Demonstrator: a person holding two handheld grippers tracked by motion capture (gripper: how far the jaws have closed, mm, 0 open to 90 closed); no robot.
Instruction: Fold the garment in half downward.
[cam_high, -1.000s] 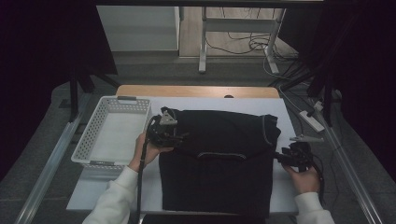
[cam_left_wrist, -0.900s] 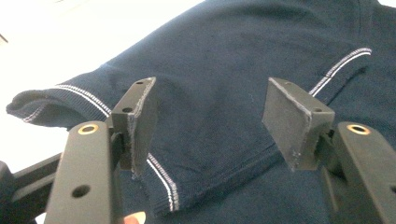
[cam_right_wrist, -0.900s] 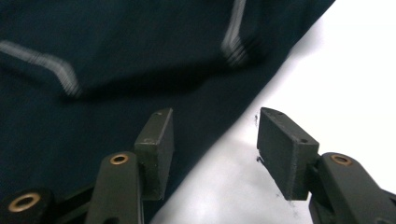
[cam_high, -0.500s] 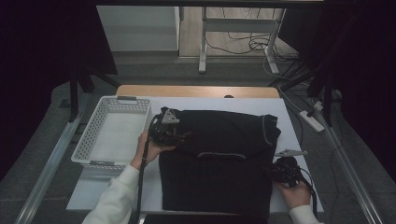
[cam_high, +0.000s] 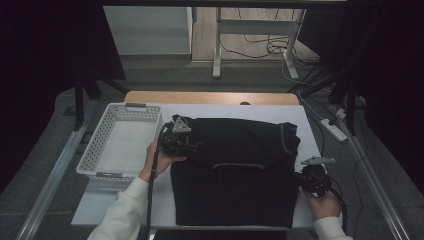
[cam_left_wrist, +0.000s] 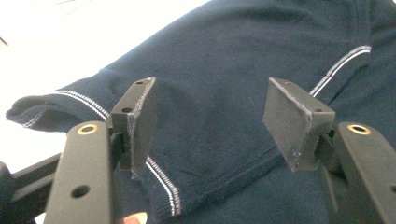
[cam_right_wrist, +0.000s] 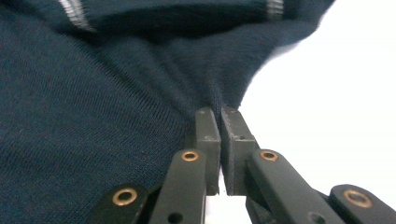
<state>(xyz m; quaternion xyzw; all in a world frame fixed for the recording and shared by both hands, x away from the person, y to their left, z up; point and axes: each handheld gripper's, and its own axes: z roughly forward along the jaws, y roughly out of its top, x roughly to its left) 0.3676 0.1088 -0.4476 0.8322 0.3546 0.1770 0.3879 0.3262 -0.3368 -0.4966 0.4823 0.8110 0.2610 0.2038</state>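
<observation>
Navy knit garment (cam_high: 235, 175), trimmed with white stitching, spread flat across the white bench (cam_high: 240, 111), partly folded with its upper part doubled over. Left tongs (cam_high: 192, 146) parked over the garment's upper left corner, seen in the left gripper view as released, jaws standing wide apart above a cuffed edge (cam_left_wrist: 93, 108) with nothing between them. Likely poised there to take that corner, since the hem sits just below the jaws. Right tongs (cam_high: 303, 176) set at the garment's right edge, low on the bench; in the right gripper view (cam_right_wrist: 219, 116) clenched on a pinch of the navy fabric, cloth puckering toward the closed jaws. Probably gripped at the edge so that side can be lifted or drawn across for a fold, while the opposite corner waits to be caught for an even pull. White perforated basket (cam_high: 95, 150) standing just left of the garment, touching or nearly touching the left hand (cam_high: 159, 162), plausibly the place meant for the folded piece. Right hand (cam_high: 320, 202) low at the bench's near right corner, keeping the pinch close to the surface so the cloth stays flat.
</observation>
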